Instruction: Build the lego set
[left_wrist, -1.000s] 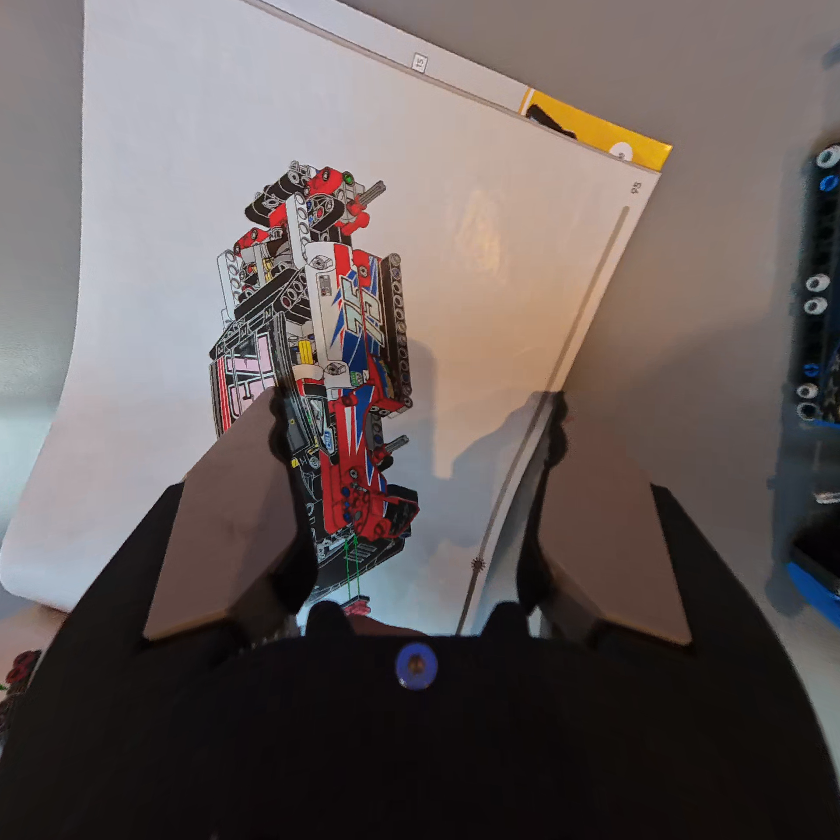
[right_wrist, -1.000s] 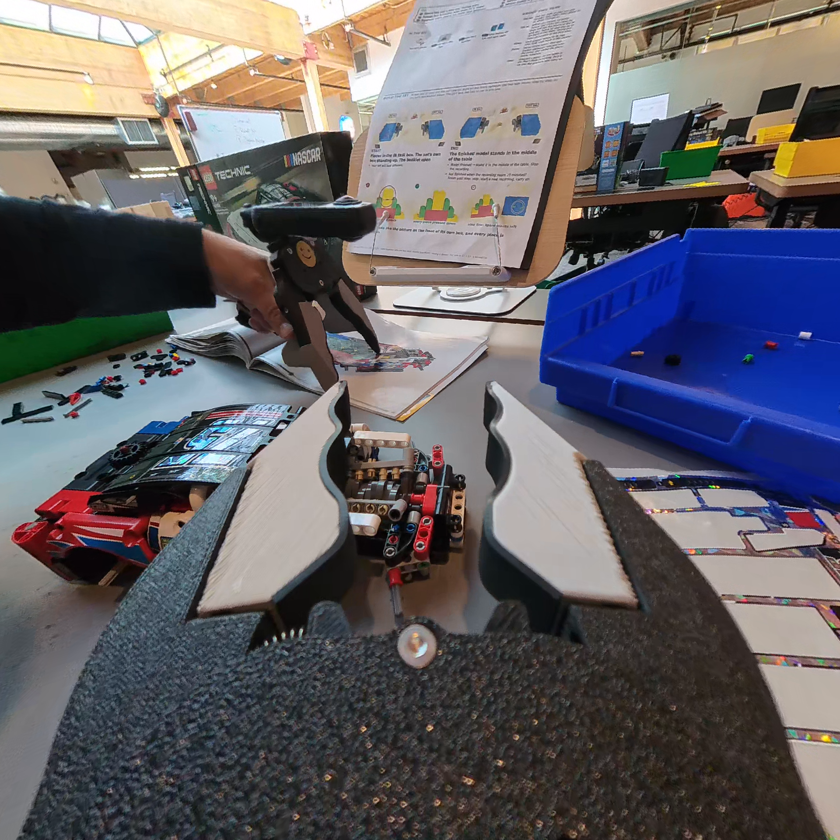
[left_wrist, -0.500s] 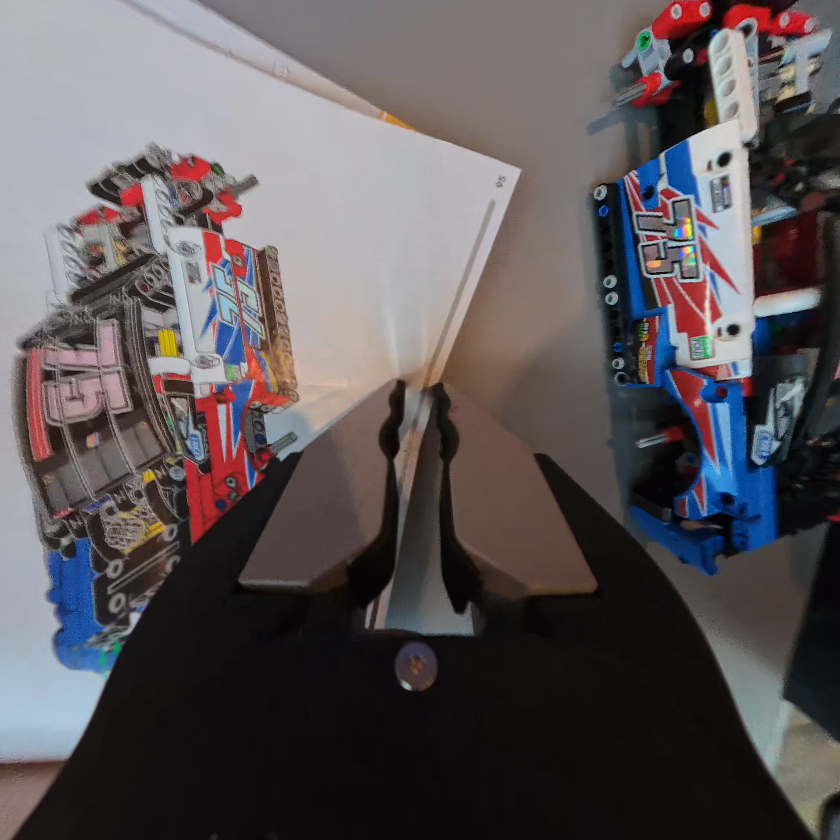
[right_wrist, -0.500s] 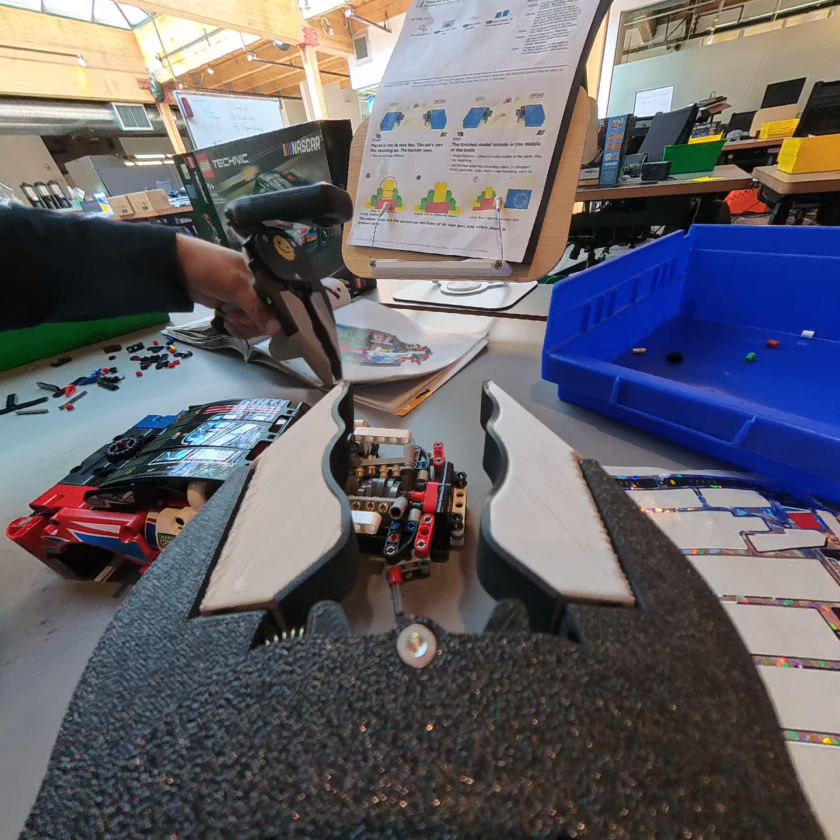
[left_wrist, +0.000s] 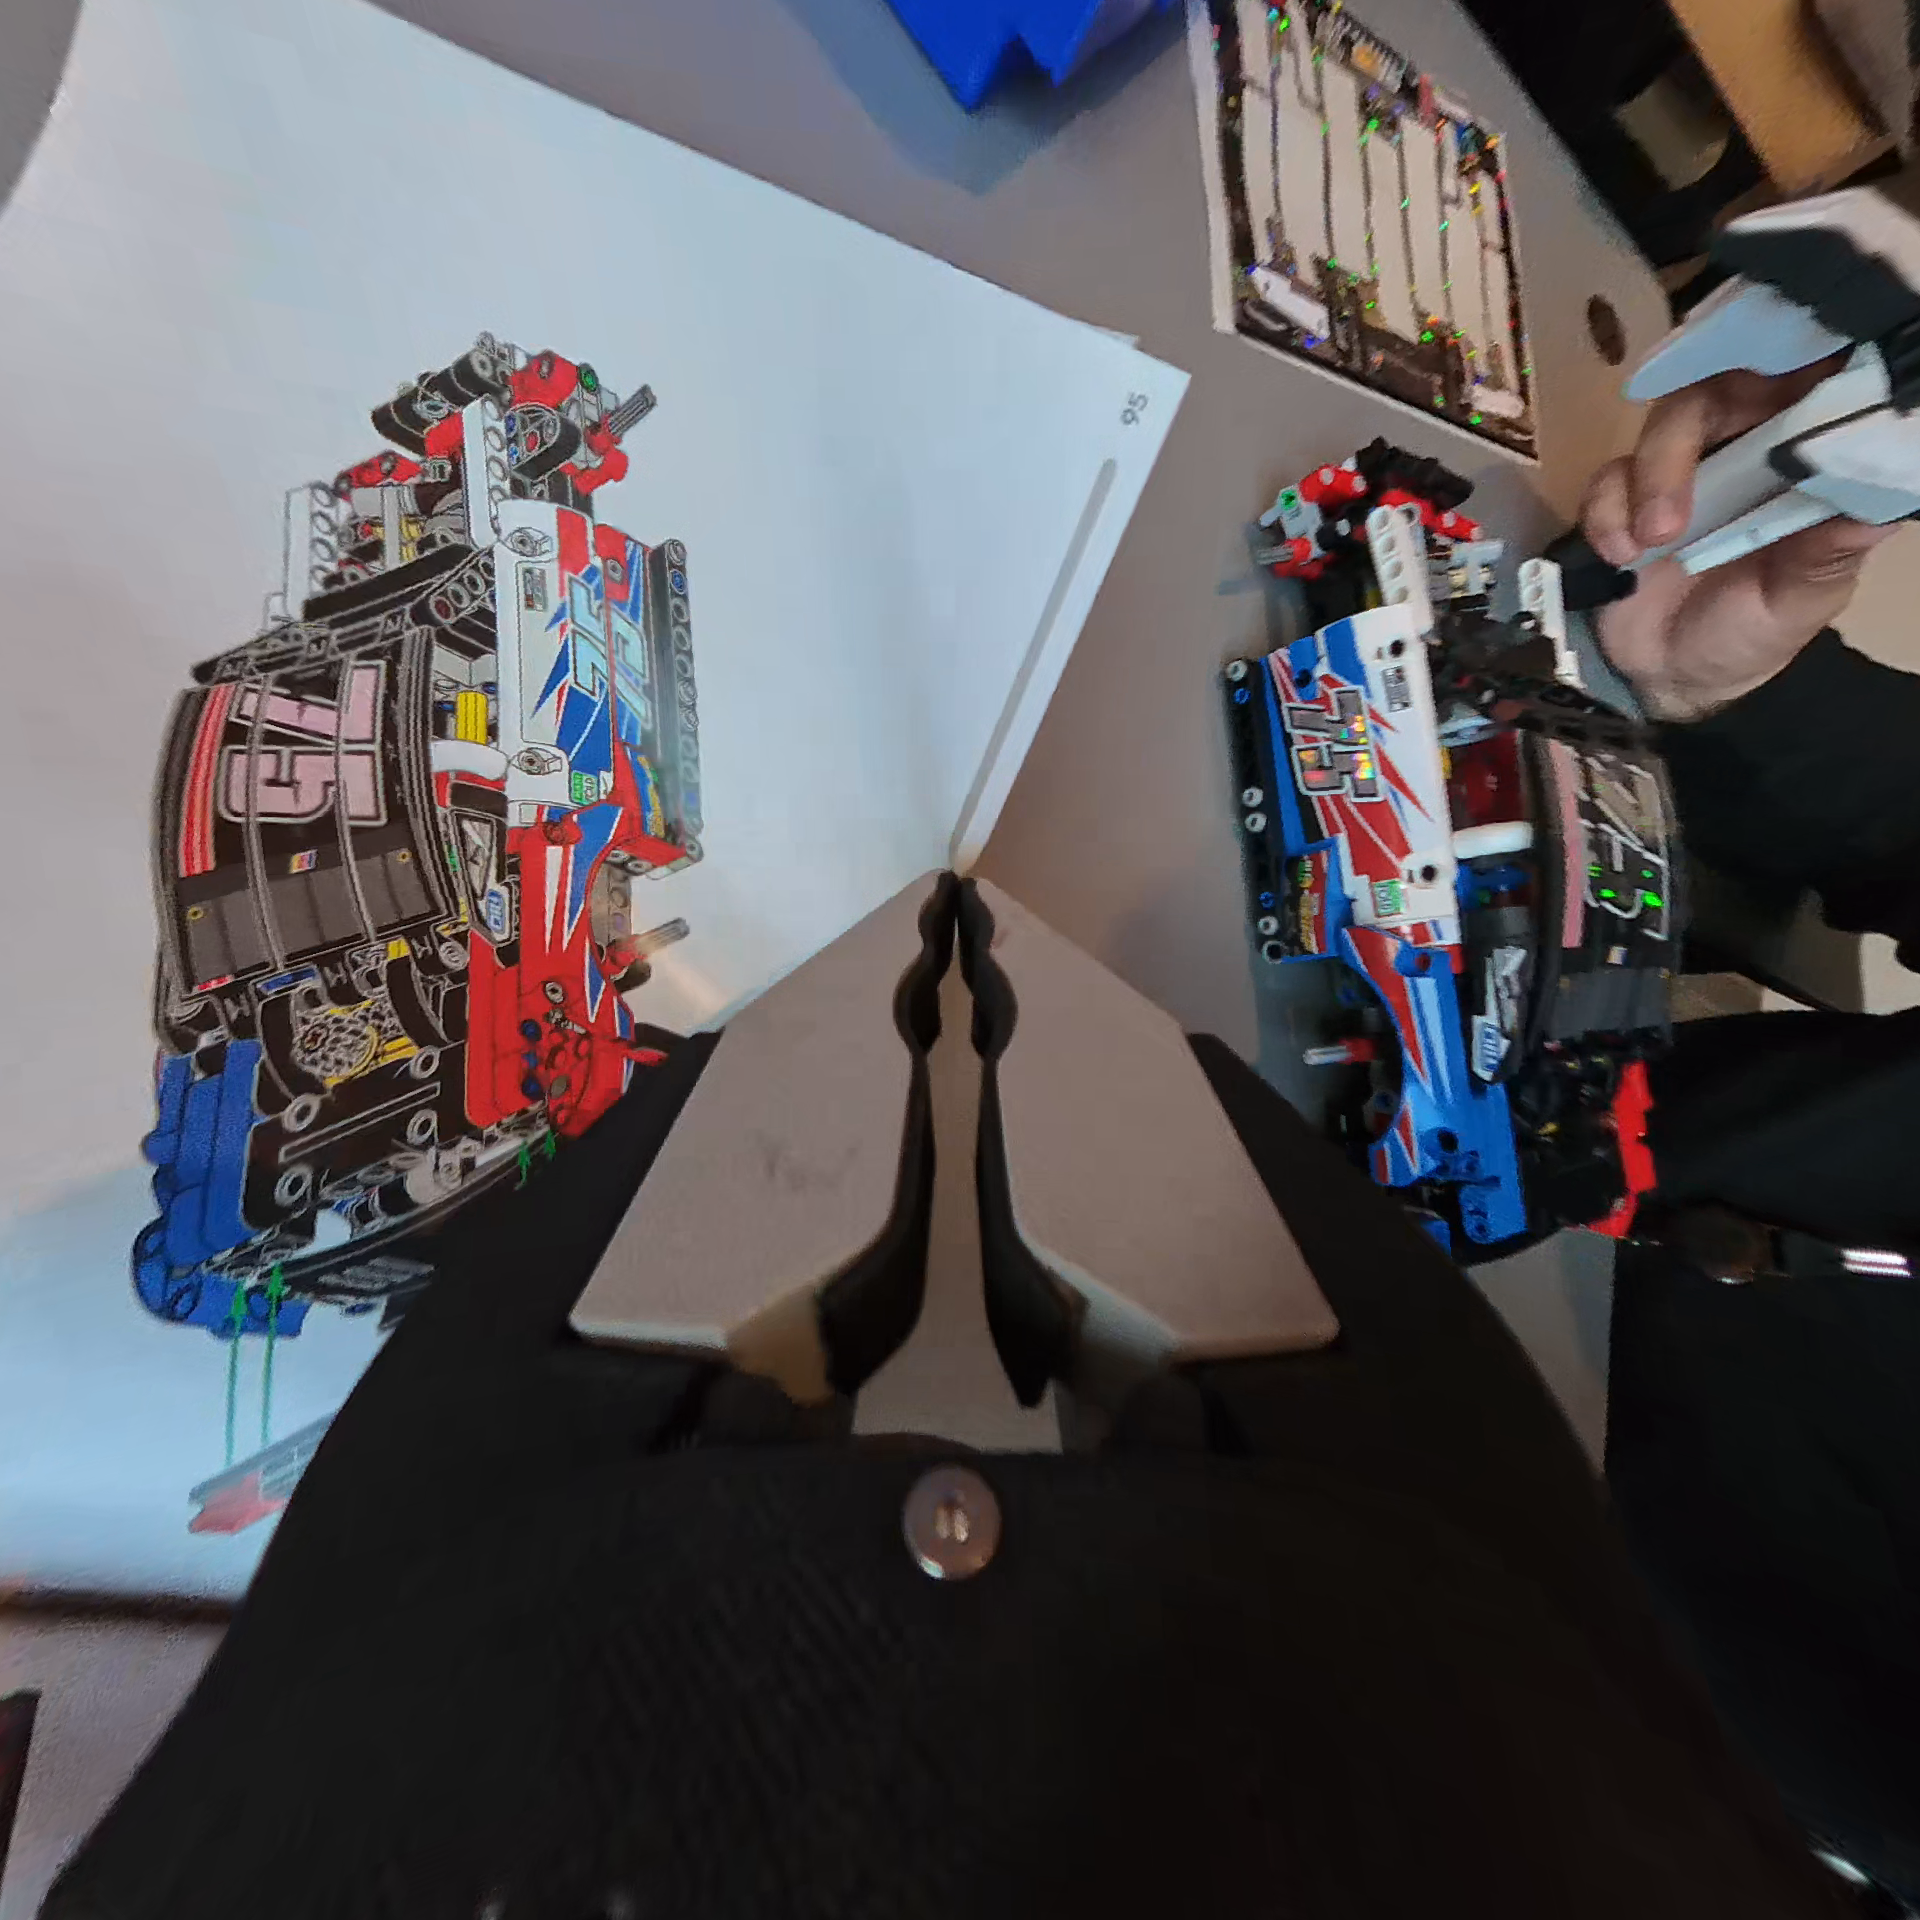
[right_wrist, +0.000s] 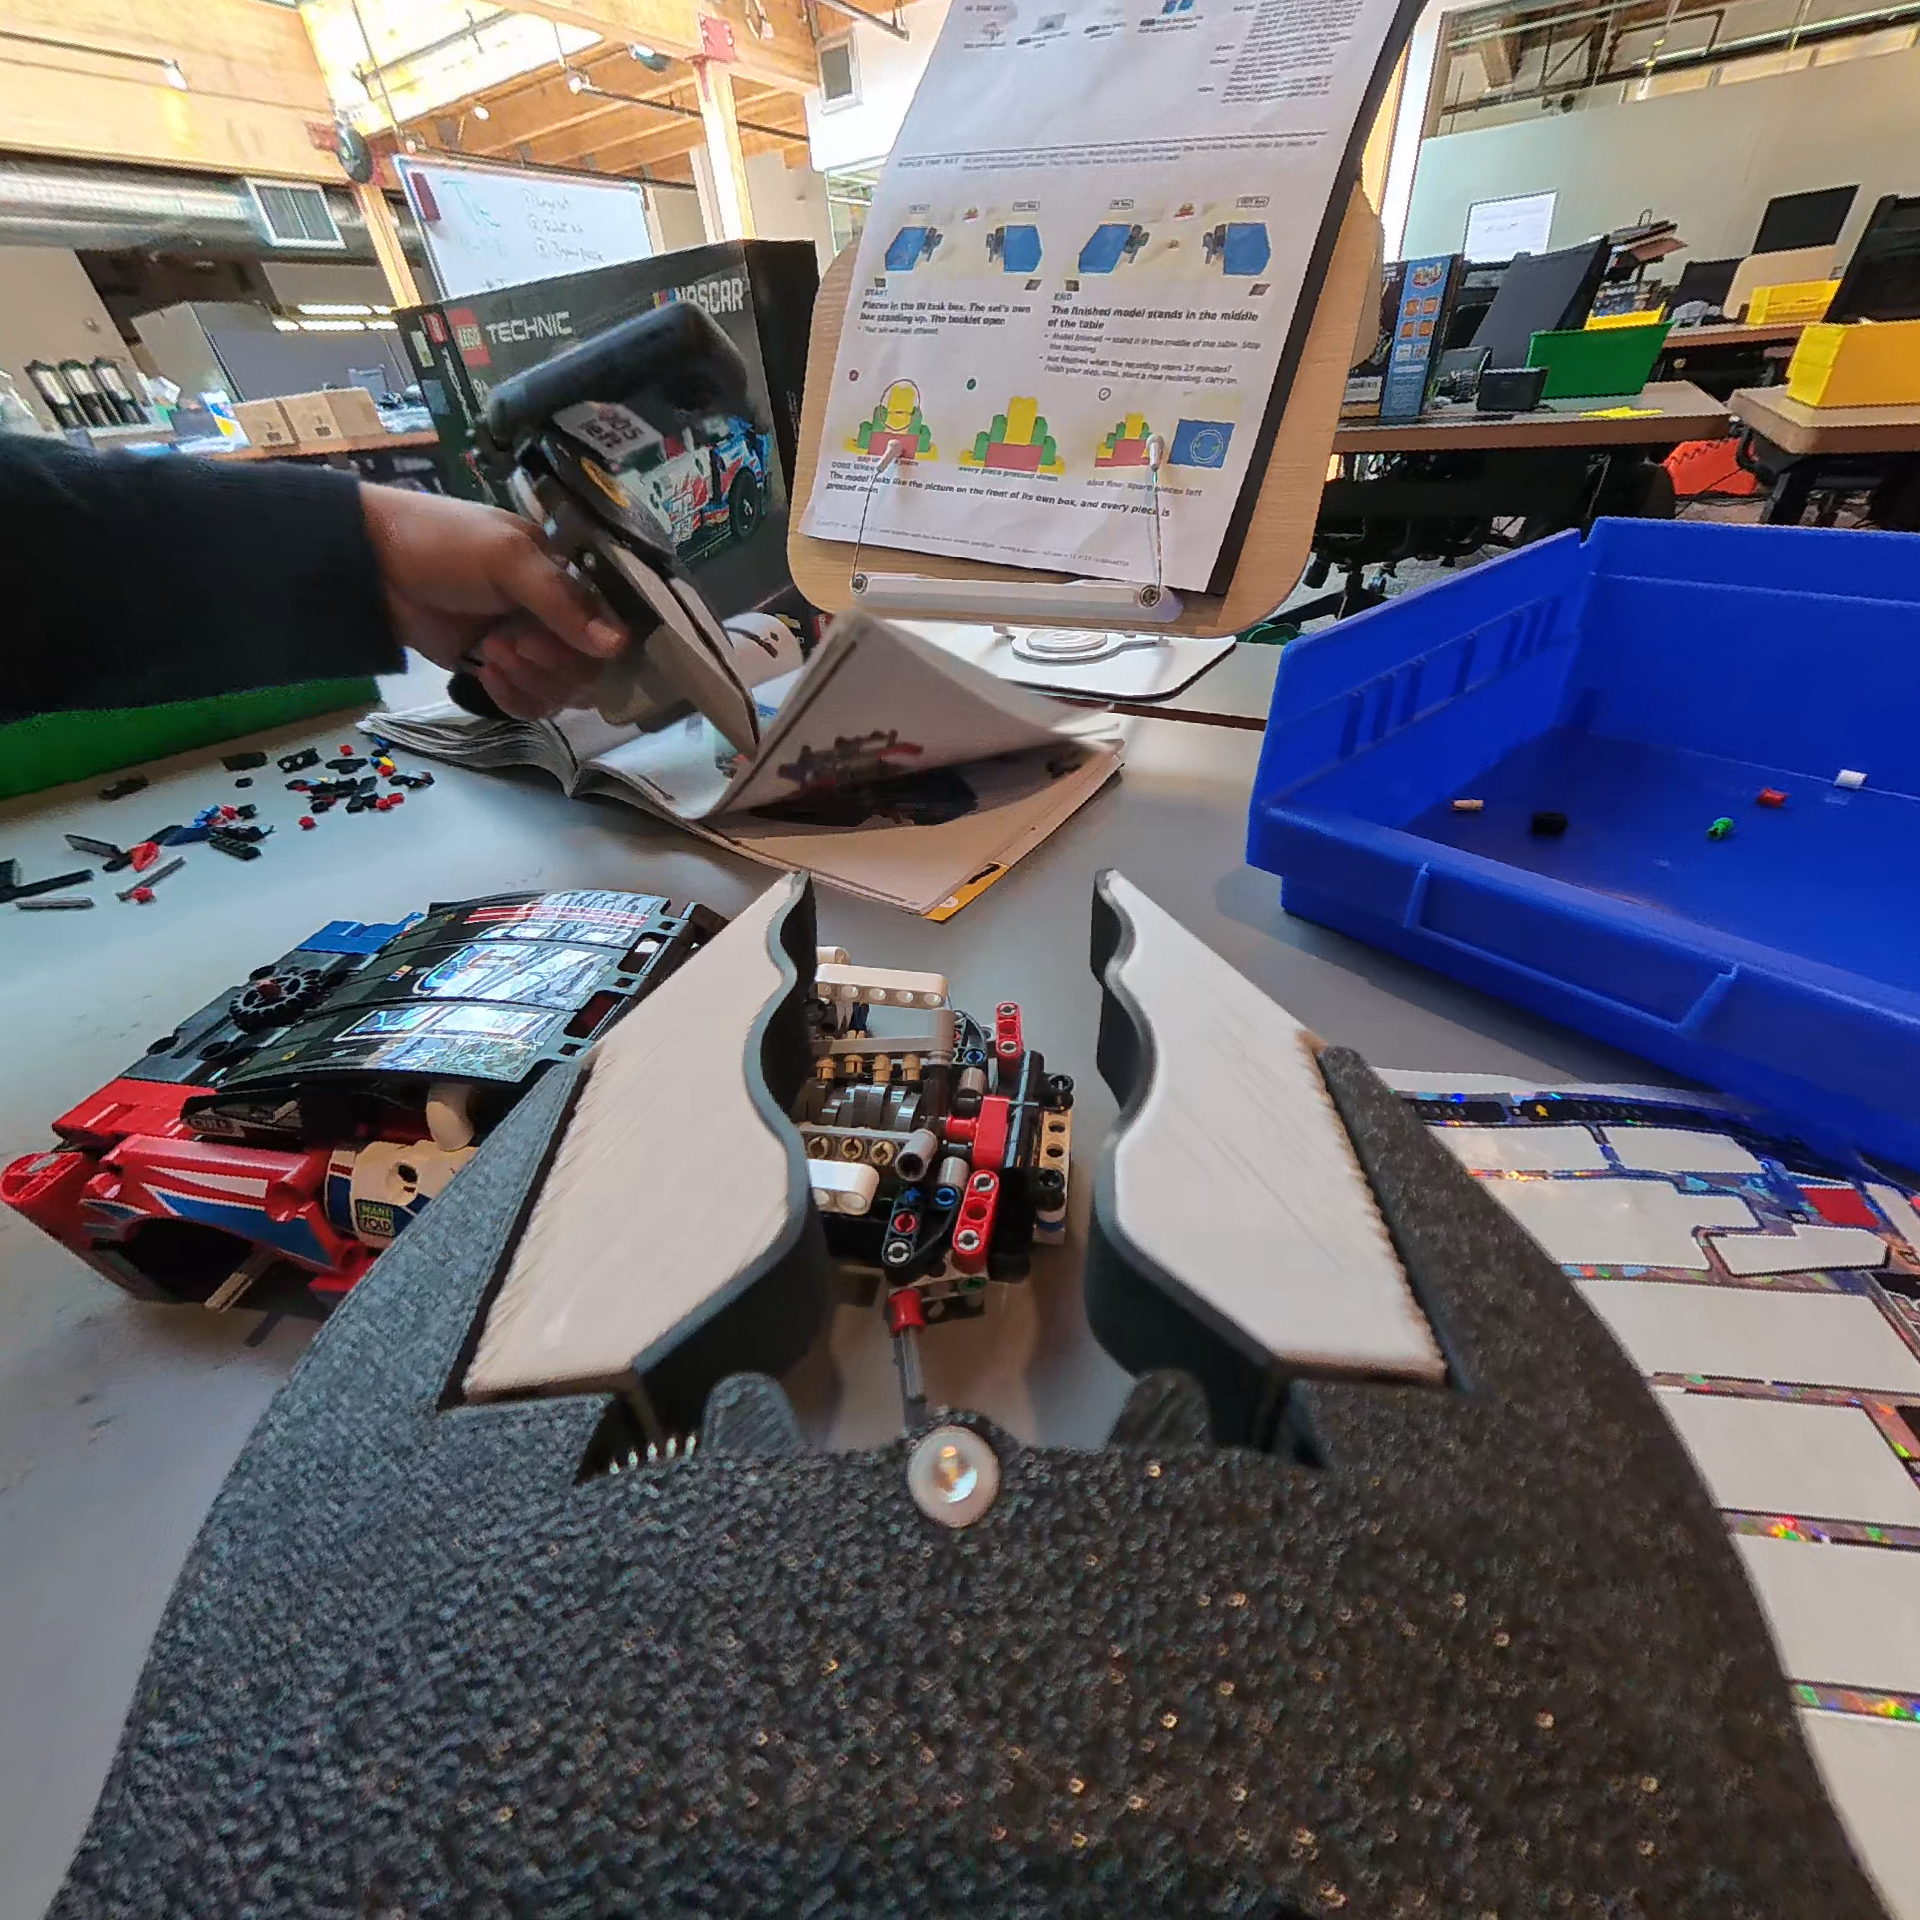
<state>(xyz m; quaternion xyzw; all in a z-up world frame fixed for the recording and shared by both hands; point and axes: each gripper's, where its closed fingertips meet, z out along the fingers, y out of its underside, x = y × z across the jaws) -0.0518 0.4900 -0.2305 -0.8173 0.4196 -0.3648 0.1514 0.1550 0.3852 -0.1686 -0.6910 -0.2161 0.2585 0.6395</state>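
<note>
The part-built red, blue and black lego car (right_wrist: 416, 1039) lies on the grey table; it also shows in the left wrist view (left_wrist: 1392, 831). My right gripper (right_wrist: 951, 894) is open, its fingers either side of the car's exposed rear end (right_wrist: 935, 1122), not closed on it. My left gripper (left_wrist: 954, 883) is shut on the edge of a page (left_wrist: 831, 416) of the instruction booklet and holds it lifted. The right wrist view shows that left gripper (right_wrist: 727, 717) holding the page (right_wrist: 914, 707) raised over the open booklet.
A blue bin (right_wrist: 1558, 914) with a few small pieces stands at the right. A sticker sheet (right_wrist: 1714, 1299) lies beside the car. Loose pieces (right_wrist: 312, 779) are scattered at the left. A stand with a printed sheet (right_wrist: 1091, 364) and the set's box (right_wrist: 623, 322) stand behind. My right fingertips sit around 25 centimetres from my left ones.
My left gripper went from open over the page to shut on its edge, then lifted the page off the booklet. The right gripper has stayed open around the car's rear.
</note>
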